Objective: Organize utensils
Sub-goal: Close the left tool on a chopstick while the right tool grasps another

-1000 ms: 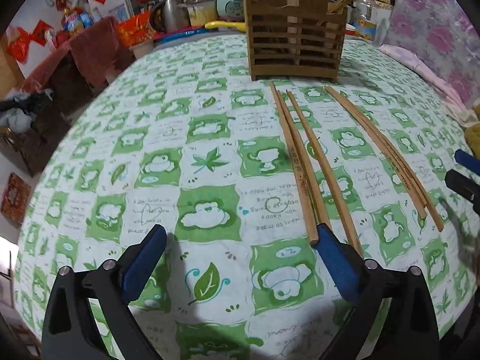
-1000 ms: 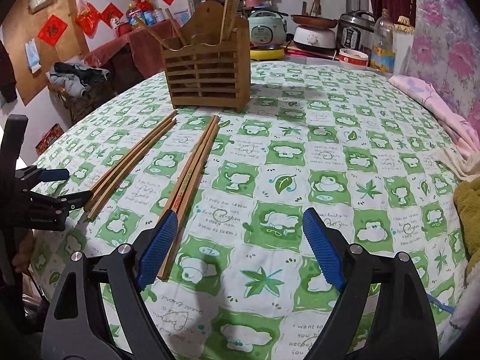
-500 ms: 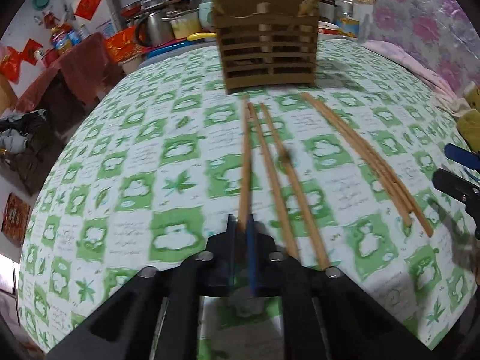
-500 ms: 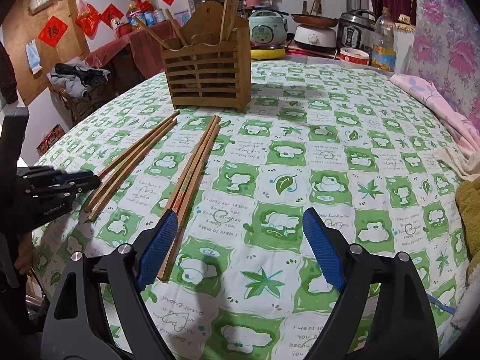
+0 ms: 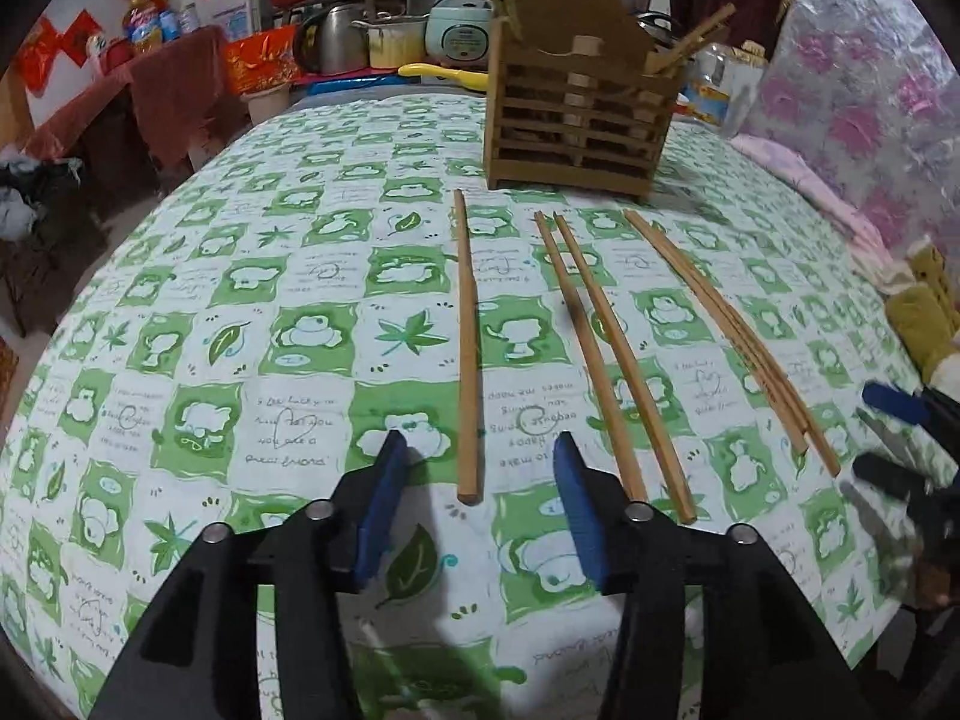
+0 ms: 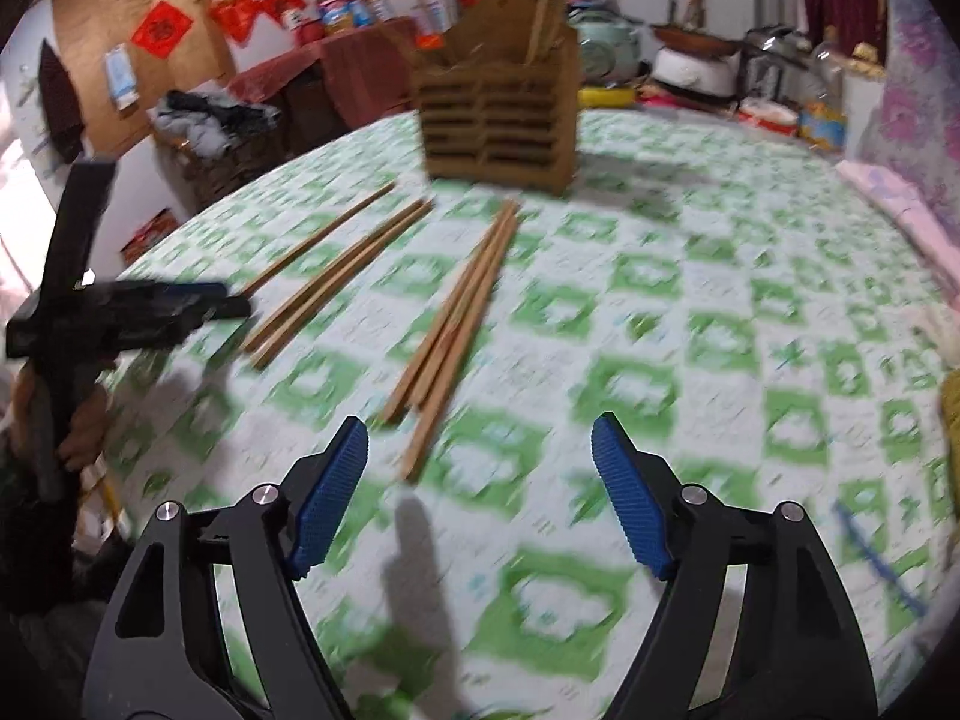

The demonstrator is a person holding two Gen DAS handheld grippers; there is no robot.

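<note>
A single wooden chopstick (image 5: 467,330) lies on the green-and-white tablecloth (image 5: 240,300), its near end between the jaws of my left gripper (image 5: 478,441). Those jaws are opening and the pads are clear of it. To its right lie a pair of chopsticks (image 5: 600,348) and a bundle of several (image 5: 720,324). The wooden slatted holder (image 5: 576,120) stands behind them with several sticks in it. My right gripper (image 6: 480,423) hovers at the bundle's (image 6: 456,324) near end. Its jaws are closing and do not touch the sticks.
The other gripper shows at each view's edge: the right gripper (image 5: 882,438) and the left gripper (image 6: 222,298). Pots, a rice cooker (image 5: 456,30) and bottles crowd the far side. A pink cloth (image 5: 798,174) and a yellow plush thing (image 5: 924,312) lie at the right.
My left gripper, shut on one chopstick half a second ago, has let it go, and it now lies apart, left of the pair. My right gripper has swung towards the bundle, jaws narrower.
</note>
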